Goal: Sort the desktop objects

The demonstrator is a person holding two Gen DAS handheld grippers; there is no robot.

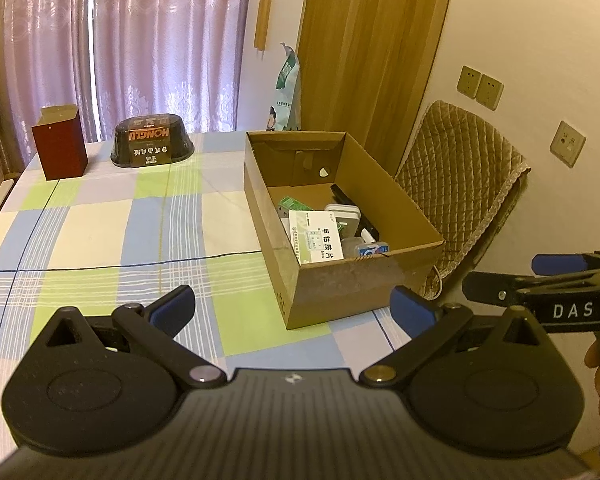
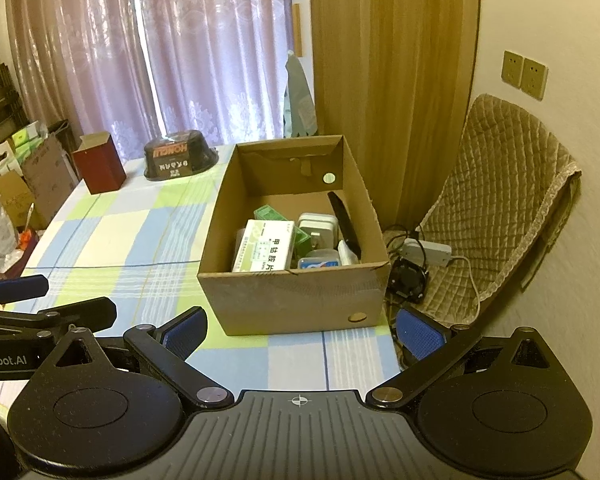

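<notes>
1. Checked counter (image 1: 100,224) bare near both tools; curtains behind.
2. Cardboard box (image 2: 300,300), holding the sorted items, dead ahead of right tool (image 2: 300,330), right-forward of left tool (image 1: 292,308).
3. Both released, empty; right nearer.

table (image 1: 100,232): checked cloth | on it: cardboard box (image 1: 332,280), red box (image 1: 60,148), dark oval tub (image 1: 152,146)

We hold our left gripper (image 1: 294,310) and right gripper (image 2: 302,332) level and side by side, both with jaws spread wide and empty, the 2 pointing far.
</notes>
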